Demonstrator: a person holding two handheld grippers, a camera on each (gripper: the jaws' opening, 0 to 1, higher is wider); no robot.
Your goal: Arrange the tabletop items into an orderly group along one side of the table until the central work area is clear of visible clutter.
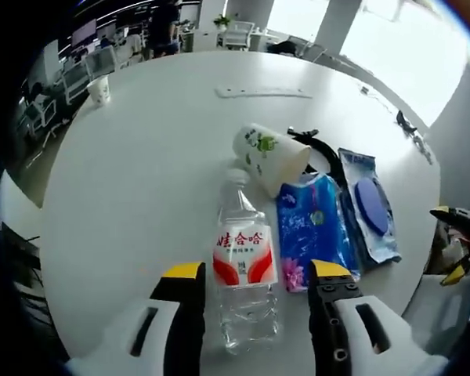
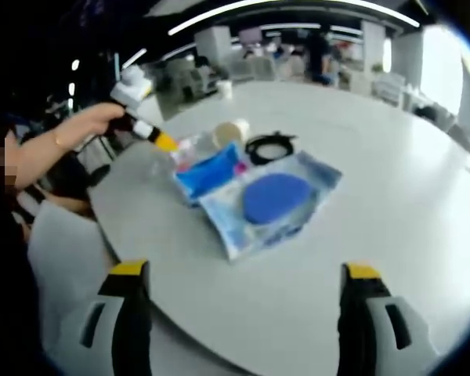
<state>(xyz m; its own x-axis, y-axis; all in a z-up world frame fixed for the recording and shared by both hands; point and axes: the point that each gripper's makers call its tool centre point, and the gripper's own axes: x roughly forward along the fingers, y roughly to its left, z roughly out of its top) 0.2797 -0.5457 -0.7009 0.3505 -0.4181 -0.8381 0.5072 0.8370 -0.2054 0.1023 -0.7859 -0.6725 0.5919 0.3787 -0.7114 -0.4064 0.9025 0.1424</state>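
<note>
While the left gripper (image 1: 254,274) straddles the water bottle (image 1: 244,270) unclamped, the right gripper (image 2: 247,276) hangs wide apart.

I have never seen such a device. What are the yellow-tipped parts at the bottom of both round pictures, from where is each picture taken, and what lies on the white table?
There is no robot. A person holds a two-jaw tool in each hand, and a camera rides on each tool, so each picture looks forward along its own jaws.

In the left gripper view, the left gripper is open, its jaws on either side of a clear water bottle lying on the table. I cannot tell whether they touch it. Beyond lie a tipped paper cup, a blue tissue pack, a wet-wipes pack and a black cable.

In the right gripper view, the right gripper is open and empty, facing the same group.
</note>
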